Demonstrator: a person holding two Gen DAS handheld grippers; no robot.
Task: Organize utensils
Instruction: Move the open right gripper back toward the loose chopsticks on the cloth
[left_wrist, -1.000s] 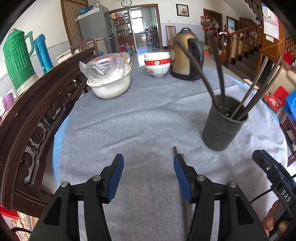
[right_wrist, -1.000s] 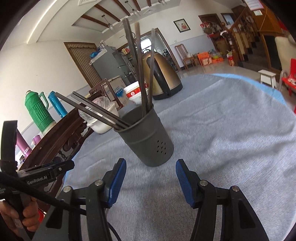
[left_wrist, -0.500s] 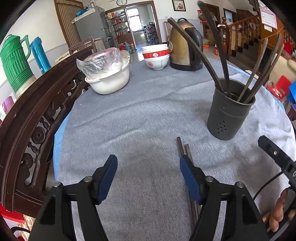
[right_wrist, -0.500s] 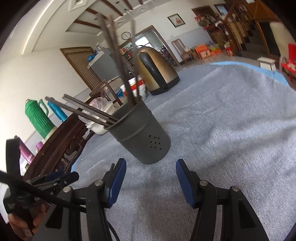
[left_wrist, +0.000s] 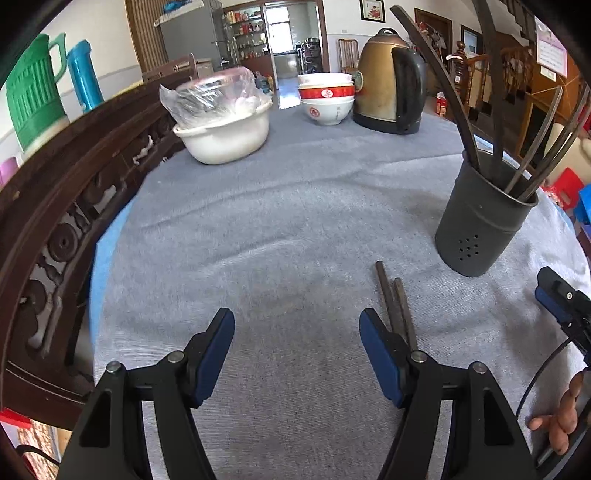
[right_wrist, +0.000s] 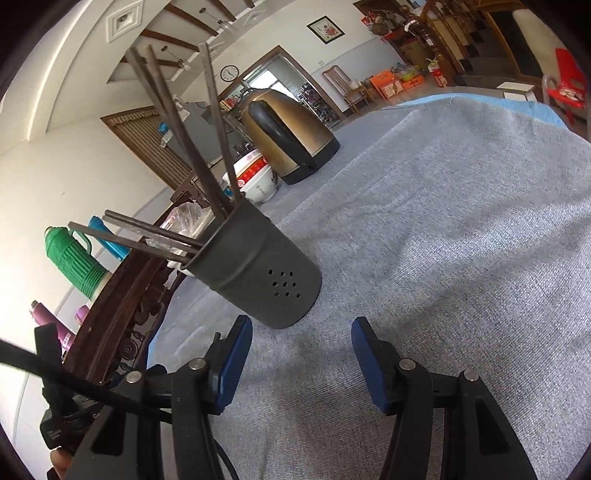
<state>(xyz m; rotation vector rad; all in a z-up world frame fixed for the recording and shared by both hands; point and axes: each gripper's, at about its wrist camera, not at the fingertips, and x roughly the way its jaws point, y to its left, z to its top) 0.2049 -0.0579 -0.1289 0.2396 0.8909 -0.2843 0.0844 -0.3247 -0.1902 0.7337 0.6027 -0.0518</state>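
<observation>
Two dark chopsticks (left_wrist: 395, 302) lie side by side on the grey tablecloth, their near ends hidden behind the right finger of my left gripper (left_wrist: 297, 339). That gripper is open, low over the cloth, with nothing between its pads. A dark perforated utensil holder (left_wrist: 480, 225) stands to the right with several chopsticks leaning in it. In the right wrist view the holder (right_wrist: 266, 273) stands just beyond my right gripper (right_wrist: 301, 350), which is open and empty, a little short of its base.
At the far side of the round table stand a brass kettle (left_wrist: 389, 96), stacked red-and-white bowls (left_wrist: 325, 99) and a white basin covered with plastic (left_wrist: 221, 125). A carved wooden chair back (left_wrist: 62, 229) curves along the left edge. A hand (left_wrist: 561, 421) shows at the lower right.
My left gripper has sunk toward the cloth and its jaws have widened; more of the two chopsticks shows. The right wrist view has rolled, so the holder looks tilted and closer.
</observation>
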